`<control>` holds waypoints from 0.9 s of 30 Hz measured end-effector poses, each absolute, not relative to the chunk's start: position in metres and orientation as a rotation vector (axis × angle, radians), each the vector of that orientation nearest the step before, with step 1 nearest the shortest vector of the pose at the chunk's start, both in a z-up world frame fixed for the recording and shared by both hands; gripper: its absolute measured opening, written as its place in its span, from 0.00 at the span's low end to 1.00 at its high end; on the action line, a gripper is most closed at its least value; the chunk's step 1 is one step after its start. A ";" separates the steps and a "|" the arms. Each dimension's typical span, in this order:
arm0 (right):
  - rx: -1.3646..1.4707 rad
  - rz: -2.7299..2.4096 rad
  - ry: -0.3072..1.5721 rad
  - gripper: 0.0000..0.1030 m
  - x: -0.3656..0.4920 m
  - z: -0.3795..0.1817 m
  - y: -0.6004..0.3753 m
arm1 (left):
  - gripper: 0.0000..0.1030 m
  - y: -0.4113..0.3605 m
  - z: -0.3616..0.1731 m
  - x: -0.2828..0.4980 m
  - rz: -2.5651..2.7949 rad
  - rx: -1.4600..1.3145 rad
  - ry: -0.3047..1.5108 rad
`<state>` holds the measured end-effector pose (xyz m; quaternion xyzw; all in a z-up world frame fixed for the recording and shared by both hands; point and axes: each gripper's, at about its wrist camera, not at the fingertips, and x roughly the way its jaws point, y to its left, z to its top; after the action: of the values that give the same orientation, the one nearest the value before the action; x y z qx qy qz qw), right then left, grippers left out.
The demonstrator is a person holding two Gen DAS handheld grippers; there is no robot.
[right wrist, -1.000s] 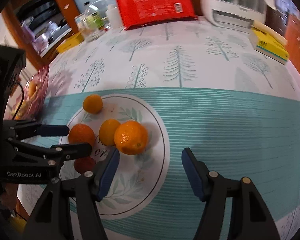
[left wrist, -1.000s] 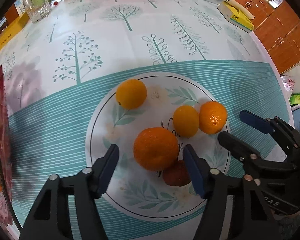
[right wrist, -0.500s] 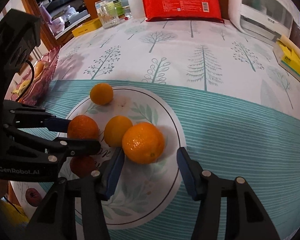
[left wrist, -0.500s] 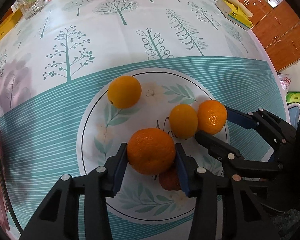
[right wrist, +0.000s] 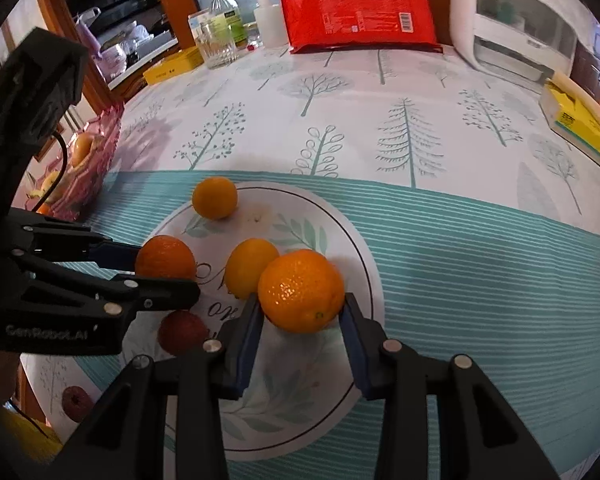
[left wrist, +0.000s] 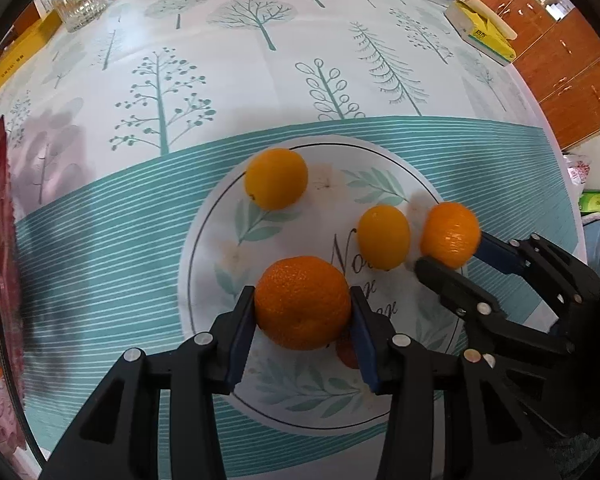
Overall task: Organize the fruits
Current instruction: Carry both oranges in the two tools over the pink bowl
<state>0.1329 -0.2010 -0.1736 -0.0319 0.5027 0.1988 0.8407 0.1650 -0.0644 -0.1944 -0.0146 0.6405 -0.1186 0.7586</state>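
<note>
My left gripper (left wrist: pixel 302 312) is shut on a large orange (left wrist: pixel 302 302), both blue pads against its sides, over a white round leaf-printed patch (left wrist: pixel 328 392) of the tablecloth. In the right wrist view that orange (right wrist: pixel 165 258) shows at the left. My right gripper (right wrist: pixel 302 312) has its jaws closing, and the pads press a second orange (right wrist: pixel 300 292), which the left wrist view shows at the right (left wrist: pixel 450 234). Two yellower oranges (left wrist: pixel 276 178) (left wrist: pixel 384 238) lie loose on the patch. A small red fruit (right wrist: pixel 182 332) sits half hidden near the left gripper's fingers.
A pink basket (right wrist: pixel 88 168) with fruit stands at the table's left edge. At the back are a glass (right wrist: pixel 218 46), bottles, a red bag (right wrist: pixel 356 12) and a white appliance (right wrist: pixel 516 32). A yellow box (right wrist: pixel 576 120) lies at the right.
Both grippers stood wide around their oranges a second ago. The left closed on the large orange first; the right has since closed onto the second orange.
</note>
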 end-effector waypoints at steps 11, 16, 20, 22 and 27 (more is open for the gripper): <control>-0.038 0.361 1.014 0.38 0.106 -0.152 -0.208 | 0.42 -0.074 -0.168 0.153 -0.266 0.051 1.352; -0.018 0.338 0.993 0.38 0.096 -0.142 -0.211 | 0.42 -0.081 -0.157 0.147 -0.284 0.079 1.327; -0.009 0.321 0.983 0.38 0.089 -0.136 -0.212 | 0.42 -0.081 -0.149 0.140 -0.295 0.100 1.304; -0.003 0.313 0.979 0.38 0.086 -0.132 -0.211 | 0.42 -0.081 -0.145 0.137 -0.298 0.110 1.292; 0.009 0.306 0.959 0.38 0.079 -0.121 -0.203 | 0.42 -0.070 -0.130 0.129 -0.302 0.126 1.254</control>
<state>0.0786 -0.2032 -0.1207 0.0043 0.4594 0.1468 0.8760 0.1292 -0.0702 -0.1303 0.0587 0.5842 -0.1405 0.7972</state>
